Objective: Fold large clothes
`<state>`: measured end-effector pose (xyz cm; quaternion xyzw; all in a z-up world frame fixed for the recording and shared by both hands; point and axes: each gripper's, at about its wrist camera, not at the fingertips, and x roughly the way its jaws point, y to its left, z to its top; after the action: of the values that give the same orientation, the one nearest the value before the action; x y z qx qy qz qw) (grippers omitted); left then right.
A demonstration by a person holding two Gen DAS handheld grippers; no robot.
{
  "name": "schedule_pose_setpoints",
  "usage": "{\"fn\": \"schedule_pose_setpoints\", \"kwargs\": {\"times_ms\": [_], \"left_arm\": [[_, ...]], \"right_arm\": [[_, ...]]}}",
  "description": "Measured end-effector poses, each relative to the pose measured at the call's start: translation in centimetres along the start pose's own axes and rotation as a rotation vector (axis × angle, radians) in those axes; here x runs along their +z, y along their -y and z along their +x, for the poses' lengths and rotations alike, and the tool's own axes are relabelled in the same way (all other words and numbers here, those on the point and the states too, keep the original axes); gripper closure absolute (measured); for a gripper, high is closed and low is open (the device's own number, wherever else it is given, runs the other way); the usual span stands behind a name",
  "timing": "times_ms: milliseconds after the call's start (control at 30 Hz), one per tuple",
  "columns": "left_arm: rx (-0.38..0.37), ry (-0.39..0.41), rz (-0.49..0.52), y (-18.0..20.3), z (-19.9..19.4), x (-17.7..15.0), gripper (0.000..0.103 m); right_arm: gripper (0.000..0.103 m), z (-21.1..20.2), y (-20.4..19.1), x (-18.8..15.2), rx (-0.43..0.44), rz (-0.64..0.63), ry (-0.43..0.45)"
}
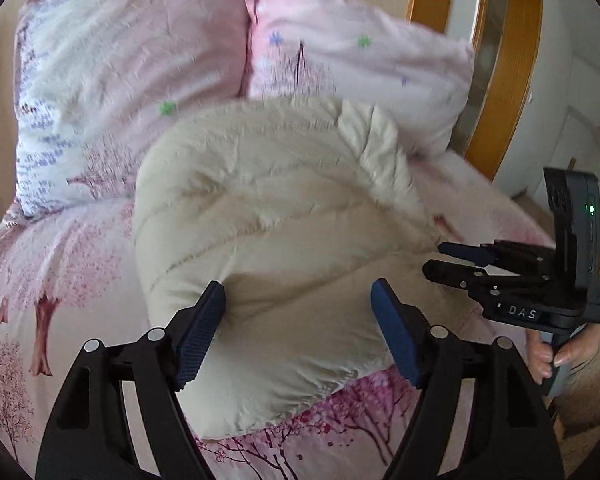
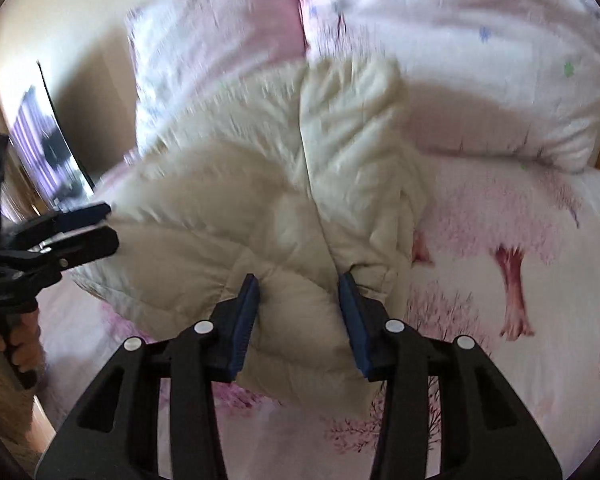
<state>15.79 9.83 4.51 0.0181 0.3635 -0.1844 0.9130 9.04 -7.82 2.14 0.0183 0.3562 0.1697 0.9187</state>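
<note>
Straddling the near edge of a cream quilted puffer jacket (image 1: 268, 240), the left hand-held gripper (image 1: 298, 334) is standing wide, its blue pads (image 1: 200, 332) beside the padding without pinching it. The right hand-held gripper (image 2: 298, 322) is sitting narrower around a bulge of the same jacket's hem; whether its pads are actually biting the fabric I cannot tell. The jacket is lying bunched in a partly folded mound on the pink tree-printed bed sheet (image 1: 60, 280), just short of two pink-and-white pillows (image 1: 120, 80). Its long axis seems to be running from the grippers toward the pillows. The slippery, springy filling is likely to puff back and undo the fold if a grip catches only the outer layer.
</note>
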Motion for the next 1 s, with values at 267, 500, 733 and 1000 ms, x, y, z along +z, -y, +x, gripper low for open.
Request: {"fn": "schedule_pose_setpoints", "kwargs": {"times_ms": [267, 500, 733, 1000], "left_arm": [[0.002, -0.049, 0.034, 0.3, 2.8, -1.0, 0.016], [-0.001, -0.046, 0.026, 0.6, 2.9, -0.9, 0.012], [-0.002, -0.037, 0.031, 1.2, 2.8, -0.8, 0.007], [-0.036, 0.026, 0.043, 2.6, 1.9, 0.2, 0.006]], "right_arm": [[0.048, 1.3, 2.6, 1.8, 0.098, 0.099, -0.042], [0.034, 1.9, 8.3, 9.5, 0.077, 0.397, 0.121], [0.087, 7.8, 10.9, 12.5, 0.138, 0.537, 0.046], [0.083, 11.3, 10.9, 11.3, -0.103, 0.508, -0.083]]}}
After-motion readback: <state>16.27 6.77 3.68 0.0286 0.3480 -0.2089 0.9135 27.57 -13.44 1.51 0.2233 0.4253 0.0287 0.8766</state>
